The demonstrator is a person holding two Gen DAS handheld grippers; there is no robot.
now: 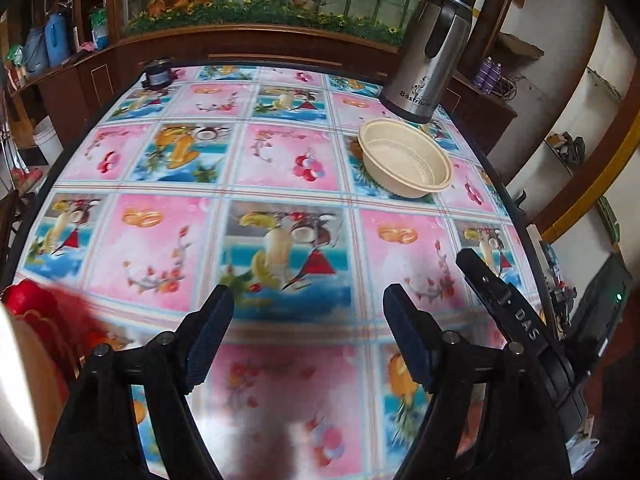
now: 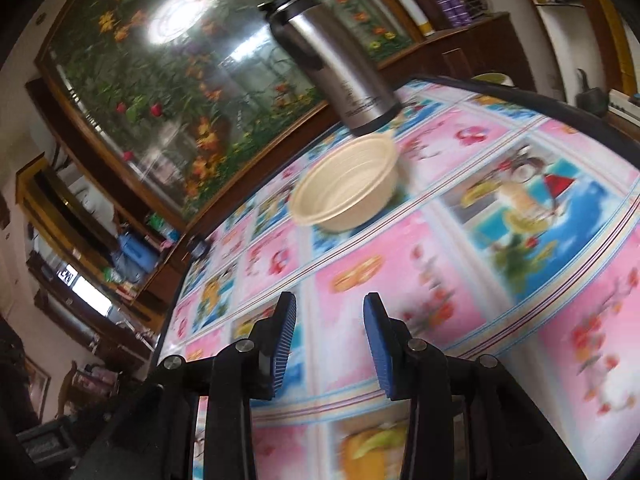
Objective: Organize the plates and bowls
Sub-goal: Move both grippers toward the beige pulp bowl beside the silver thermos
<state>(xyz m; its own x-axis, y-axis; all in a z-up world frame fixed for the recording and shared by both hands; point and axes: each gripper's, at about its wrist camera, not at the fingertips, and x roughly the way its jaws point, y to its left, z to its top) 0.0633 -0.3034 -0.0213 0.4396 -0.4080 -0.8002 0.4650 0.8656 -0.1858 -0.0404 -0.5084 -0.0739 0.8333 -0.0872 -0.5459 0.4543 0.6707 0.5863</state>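
Observation:
A cream ribbed bowl (image 1: pixel 404 160) stands empty and upright on the table with the fruit-print cloth (image 1: pixel 176 240), far right, just in front of a steel flask (image 1: pixel 428 56). My left gripper (image 1: pixel 309 296) hovers over the near middle of the table, open, with nothing between its jaws. At the lower left edge of the left wrist view lies a blurred white and red dish (image 1: pixel 24 368). The right wrist view is tilted and blurred; it shows the bowl (image 2: pixel 344 192) ahead of my right gripper (image 2: pixel 330 300), which is open and empty, jaws a narrow gap apart.
The steel flask (image 2: pixel 332 68) is right behind the bowl. A small dark jar (image 1: pixel 158 74) stands at the table's far left corner. One black finger of the right gripper (image 1: pixel 480 276) reaches in over the table's right edge. A wooden cabinet with a flower picture (image 1: pixel 260 0) lines the far side.

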